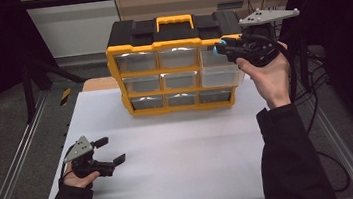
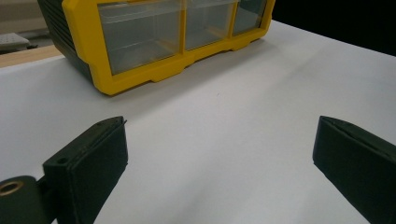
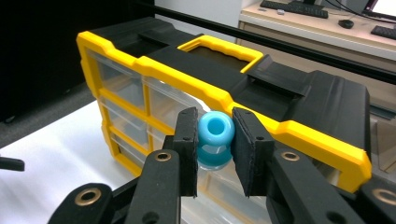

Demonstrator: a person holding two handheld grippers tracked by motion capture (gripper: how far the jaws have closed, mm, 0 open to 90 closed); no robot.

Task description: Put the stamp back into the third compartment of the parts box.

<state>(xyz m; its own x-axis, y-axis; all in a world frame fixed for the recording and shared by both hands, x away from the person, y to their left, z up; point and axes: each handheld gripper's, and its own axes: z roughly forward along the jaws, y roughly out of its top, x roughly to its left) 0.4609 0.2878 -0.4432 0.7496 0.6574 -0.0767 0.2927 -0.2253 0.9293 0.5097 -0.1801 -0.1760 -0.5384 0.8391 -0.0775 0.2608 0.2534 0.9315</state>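
At the table, my right gripper (image 1: 224, 49) held a blue spool (image 3: 215, 138) pinched between its two black jaws, raised at the top right corner of the organiser (image 1: 176, 64). In the right gripper view the spool sat squarely between the pads (image 3: 187, 140), its open end facing the camera, with the organiser's yellow top edge just behind it. The spool hung over the top right drawer (image 1: 218, 68), which stood pulled out from the frame in the high view, its clear front jutting past the other drawers. I could not tell whether the spool touched the drawer or the frame.

The organiser stood upright at the far middle of the white table (image 1: 181, 154), a black body with a yellow frame, a yellow handle (image 1: 174, 21) on top and three rows of three clear drawers. The other eight drawers sat flush.

My left gripper (image 1: 111, 150) rested low on the near left of the table, well apart from the organiser, its jaws spread wide and holding nothing. In the left gripper view the two black pads (image 2: 93, 163) framed bare white tabletop, with the organiser's bottom row of drawers beyond. A dark sleeve (image 1: 292, 162) covered my right forearm.
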